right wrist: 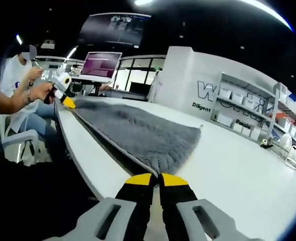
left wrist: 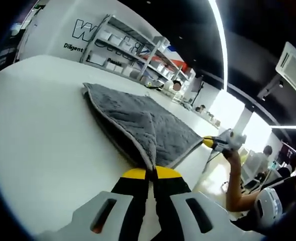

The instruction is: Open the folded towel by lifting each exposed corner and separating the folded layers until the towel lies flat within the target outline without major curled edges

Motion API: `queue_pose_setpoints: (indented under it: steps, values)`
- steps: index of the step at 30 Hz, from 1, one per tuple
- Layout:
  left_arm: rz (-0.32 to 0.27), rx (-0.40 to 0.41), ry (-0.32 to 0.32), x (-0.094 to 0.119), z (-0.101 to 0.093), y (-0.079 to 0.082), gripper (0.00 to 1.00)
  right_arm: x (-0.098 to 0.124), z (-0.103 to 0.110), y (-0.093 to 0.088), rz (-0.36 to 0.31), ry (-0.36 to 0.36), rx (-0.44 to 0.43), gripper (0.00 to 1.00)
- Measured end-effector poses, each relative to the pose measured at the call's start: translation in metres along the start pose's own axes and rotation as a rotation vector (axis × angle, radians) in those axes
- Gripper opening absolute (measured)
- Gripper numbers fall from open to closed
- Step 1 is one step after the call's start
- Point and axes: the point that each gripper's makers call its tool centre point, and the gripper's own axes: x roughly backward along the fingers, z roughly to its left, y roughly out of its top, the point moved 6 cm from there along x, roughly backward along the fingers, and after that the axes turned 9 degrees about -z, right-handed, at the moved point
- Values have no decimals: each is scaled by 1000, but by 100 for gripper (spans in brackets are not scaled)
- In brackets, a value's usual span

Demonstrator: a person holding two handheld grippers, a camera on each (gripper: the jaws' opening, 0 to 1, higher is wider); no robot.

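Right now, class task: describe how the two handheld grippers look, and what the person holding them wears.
Left gripper and right gripper match: black jaws tipped yellow, on pale grey bodies with slotted openings. The person wears a white short-sleeved top and blue trousers.

Both cameras sit low and close over the white desk (left wrist: pixel 42 150), each at one corner of the gray towel (left wrist: pixel 138 123), looking along its near edge toward the other gripper. Both views share the towel, the desk and the shelving (right wrist: pixel 248 113) behind.
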Motion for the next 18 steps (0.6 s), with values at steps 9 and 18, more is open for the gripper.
queue_pose_setpoints:
  steps: [9, 18]
  values:
    - [-138, 56, -43, 11, 3, 19, 31, 11, -9, 11, -14, -65, -37, 41]
    - [-250, -52, 14, 31, 6, 39, 83, 11, -13, 23, -27, -115, -150, 86]
